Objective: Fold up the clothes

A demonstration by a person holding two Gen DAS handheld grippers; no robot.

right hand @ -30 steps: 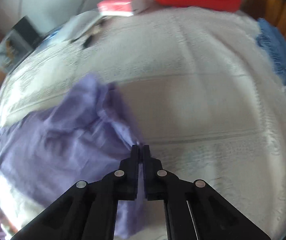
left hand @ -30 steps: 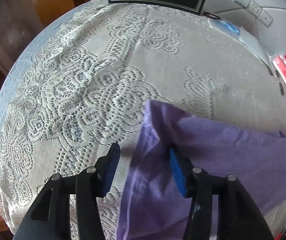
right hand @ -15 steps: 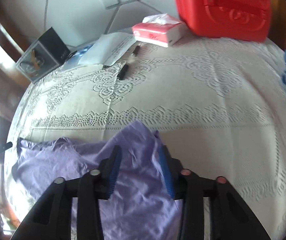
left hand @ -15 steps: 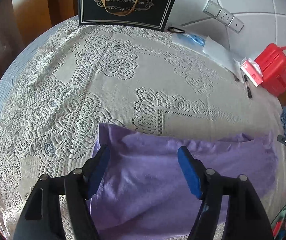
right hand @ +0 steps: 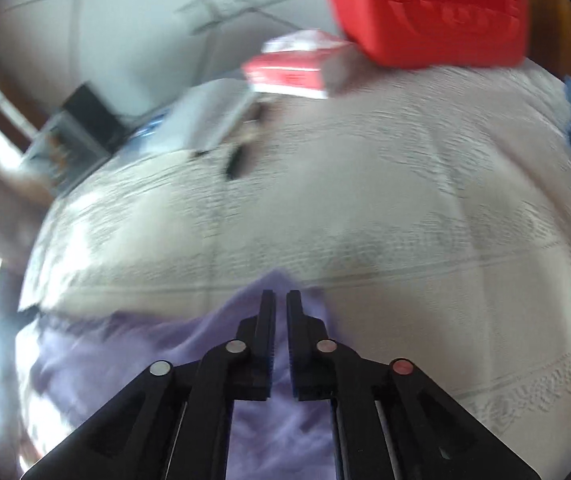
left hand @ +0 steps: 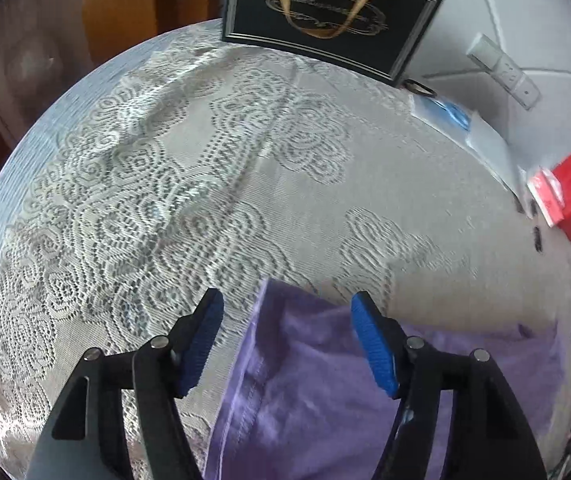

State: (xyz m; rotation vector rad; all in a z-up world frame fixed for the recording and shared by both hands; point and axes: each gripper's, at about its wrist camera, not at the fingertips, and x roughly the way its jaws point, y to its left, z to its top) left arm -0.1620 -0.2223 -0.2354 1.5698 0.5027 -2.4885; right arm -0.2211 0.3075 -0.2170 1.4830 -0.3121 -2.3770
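Left gripper [left hand: 285, 334] released, jaws wide over the cloth [left hand: 325, 400] corner. Right gripper [right hand: 280, 334] closing, jaws nearly together above the cloth's edge; grip unclear. Cloth lies on lace table [left hand: 165, 200].

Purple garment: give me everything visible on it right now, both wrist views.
The purple garment is light lilac, thin woven fabric with a stitched hem along its left edge. It lies folded and creased on the white lace tablecloth, one corner pointing away from the cameras. The left gripper stands open over that corner, pads not pressing it. The right gripper is closing, almost shut, at the opposite corner; blur hides whether cloth is pinched. The garment's near part is cut off by the frame.
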